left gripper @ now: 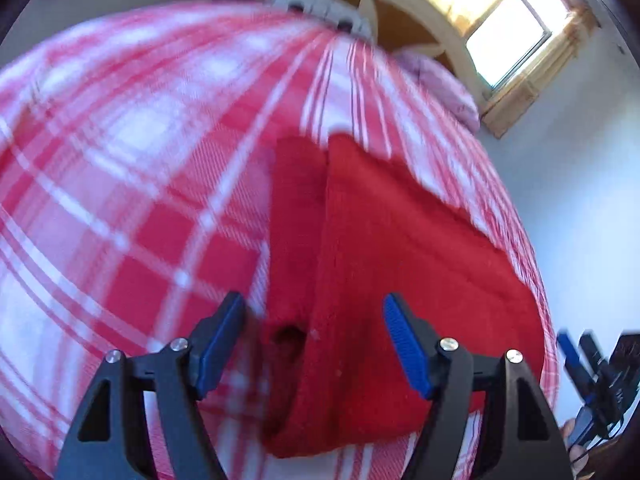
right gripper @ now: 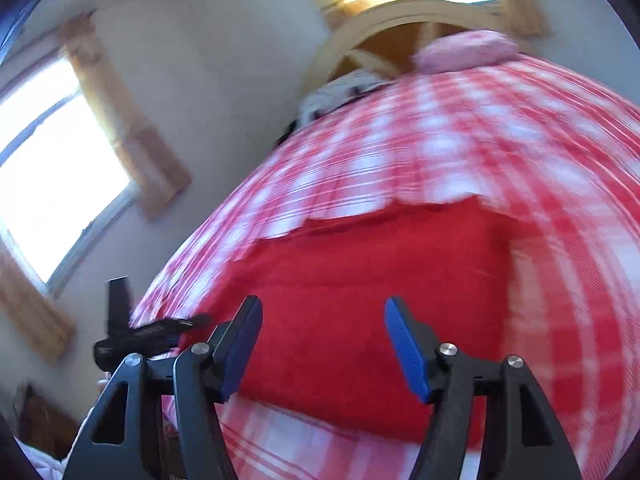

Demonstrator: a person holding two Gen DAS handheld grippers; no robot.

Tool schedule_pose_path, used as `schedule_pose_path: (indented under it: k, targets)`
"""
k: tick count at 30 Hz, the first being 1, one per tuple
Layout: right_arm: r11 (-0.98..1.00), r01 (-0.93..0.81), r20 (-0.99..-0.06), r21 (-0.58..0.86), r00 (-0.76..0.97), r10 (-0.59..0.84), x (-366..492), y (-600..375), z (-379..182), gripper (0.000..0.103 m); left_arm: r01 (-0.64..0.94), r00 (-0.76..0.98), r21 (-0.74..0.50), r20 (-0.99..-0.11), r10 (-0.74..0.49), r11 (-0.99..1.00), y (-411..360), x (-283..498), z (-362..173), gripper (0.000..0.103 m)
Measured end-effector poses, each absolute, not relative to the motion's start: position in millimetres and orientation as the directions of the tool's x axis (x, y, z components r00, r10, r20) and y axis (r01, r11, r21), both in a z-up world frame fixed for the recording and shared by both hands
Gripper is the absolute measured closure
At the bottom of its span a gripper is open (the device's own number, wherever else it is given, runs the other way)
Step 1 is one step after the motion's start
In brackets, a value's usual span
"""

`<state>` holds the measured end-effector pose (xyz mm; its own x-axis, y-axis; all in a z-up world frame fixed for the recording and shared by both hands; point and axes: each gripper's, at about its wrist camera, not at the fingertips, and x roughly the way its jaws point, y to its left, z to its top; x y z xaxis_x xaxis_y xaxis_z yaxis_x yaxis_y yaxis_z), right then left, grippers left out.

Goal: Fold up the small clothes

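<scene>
A red knitted garment [left gripper: 380,280] lies folded on a red-and-white checked bedspread [left gripper: 120,160], one layer lapped over a narrower strip on its left. My left gripper [left gripper: 316,344] hangs open just above its near end, blue pads apart, nothing pressed between them. The right gripper [left gripper: 580,364] shows at the far right of this view, off the cloth. In the right wrist view the same red garment [right gripper: 360,280] spreads flat on the bedspread [right gripper: 520,140], and my right gripper [right gripper: 324,348] stands open over its near edge, holding nothing. The left gripper [right gripper: 140,336] appears at its left.
A pink pillow [right gripper: 468,50] and a grey-and-black cloth [right gripper: 340,92] lie at the head of the bed by a curved wooden headboard [right gripper: 400,12]. Bright windows [right gripper: 52,160] with wooden frames sit in the pale walls. The bed edge falls away on the right [left gripper: 548,300].
</scene>
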<state>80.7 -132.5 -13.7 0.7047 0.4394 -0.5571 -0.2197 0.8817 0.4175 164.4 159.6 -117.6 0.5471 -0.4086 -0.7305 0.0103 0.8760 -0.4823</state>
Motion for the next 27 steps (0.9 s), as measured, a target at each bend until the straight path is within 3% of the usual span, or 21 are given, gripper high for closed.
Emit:
schedule_pose_path:
  k: [3, 6, 7, 8, 10, 12, 17, 21, 27]
  targets:
    - [0.883, -0.290, -0.592, 0.369, 0.659, 0.464, 109, -90, -16, 0.038, 0.052, 0.581, -0.441, -0.716, -0.386, 0.896, 148, 148, -114, 0.029]
    - [0.832, -0.339, -0.612, 0.439, 0.566, 0.553, 146, -52, -31, 0.038, 0.044, 0.601, -0.457, -0.698, -0.389, 0.888, 148, 141, -115, 0.033]
    - [0.821, -0.346, -0.614, 0.455, 0.545, 0.570, 155, -44, -33, 0.038, 0.029, 0.609, -0.470, -0.692, -0.388, 0.882, 149, 141, -115, 0.047]
    - [0.816, -0.348, -0.619, 0.462, 0.532, 0.578, 162, -34, -35, 0.038, 0.008, 0.612, -0.496, -0.684, -0.396, 0.868, 152, 142, -117, 0.074]
    - [0.805, -0.358, -0.626, 0.474, 0.505, 0.593, 180, -19, -37, 0.038, -0.017, 0.602, -0.580, -0.656, -0.455, 0.814, 157, 150, -123, 0.080]
    - [0.795, -0.361, -0.631, 0.489, 0.483, 0.607, 189, -14, -36, 0.038, -0.019, 0.636, -0.597, -0.626, -0.451, 0.802, 156, 150, -116, 0.082]
    - [0.779, -0.336, -0.653, 0.529, 0.426, 0.626, 216, -9, -35, 0.038, 0.099, 0.712, -0.494, -0.571, -0.409, 0.864, 126, 137, -83, 0.082]
    - [0.740, -0.313, -0.672, 0.596, 0.310, 0.672, 243, 2, -44, 0.030, 0.130, 0.731, -0.460, -0.554, -0.398, 0.878, 112, 134, -78, 0.082]
    - [0.753, -0.355, -0.741, 0.554, 0.201, 0.641, 267, 37, -55, 0.027, 0.186, 0.748, -0.386, -0.540, -0.385, 0.903, 97, 132, -72, 0.082]
